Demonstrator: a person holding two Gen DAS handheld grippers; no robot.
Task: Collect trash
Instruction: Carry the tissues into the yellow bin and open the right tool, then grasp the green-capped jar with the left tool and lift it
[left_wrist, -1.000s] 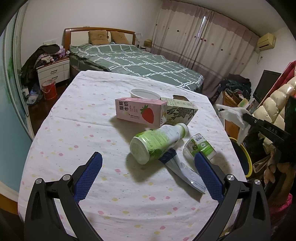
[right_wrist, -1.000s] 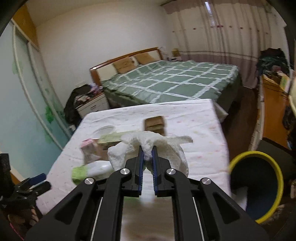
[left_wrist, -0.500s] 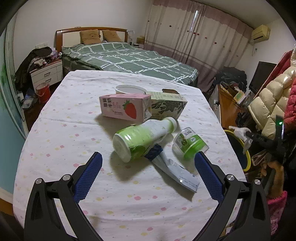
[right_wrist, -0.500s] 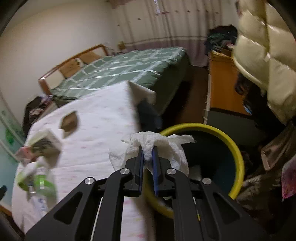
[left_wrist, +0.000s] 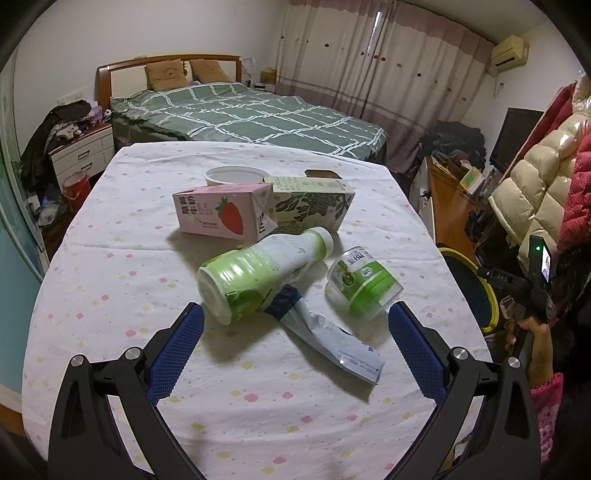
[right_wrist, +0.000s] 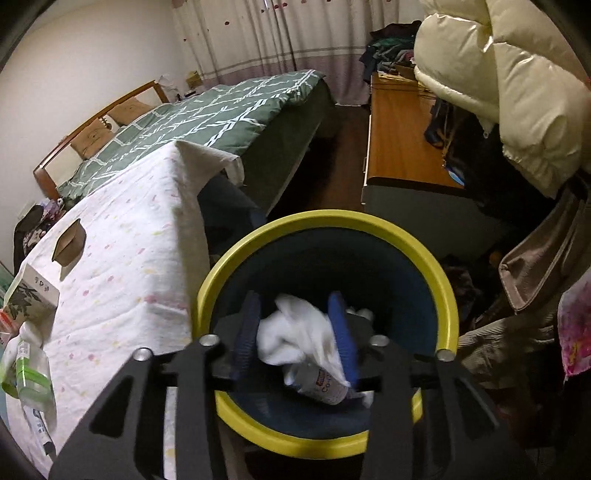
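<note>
A: What changed vs half a sec ago?
B: Right tool (right_wrist: 295, 332) was pinched on the white tissue (right_wrist: 295, 336); now its jaws are spread and the wad sits loose between them, over or in the yellow-rimmed bin (right_wrist: 325, 218), can't tell if it's landed. One piece binned, I'd say.
A: Left tool (left_wrist: 293, 343)?
B: Wide open, empty, nearer the worktop (left_wrist: 110, 266) than before. Probably lining up on the green bottle (left_wrist: 258, 273).
A: Views differ?
B: Left cam shows the remaining trash: strawberry carton (left_wrist: 221, 216), yogurt cup (left_wrist: 364, 282), foil pouch (left_wrist: 325, 339). Only the right cam sees inside the bin, incl. a bottle w/ label (right_wrist: 325, 387).
</note>
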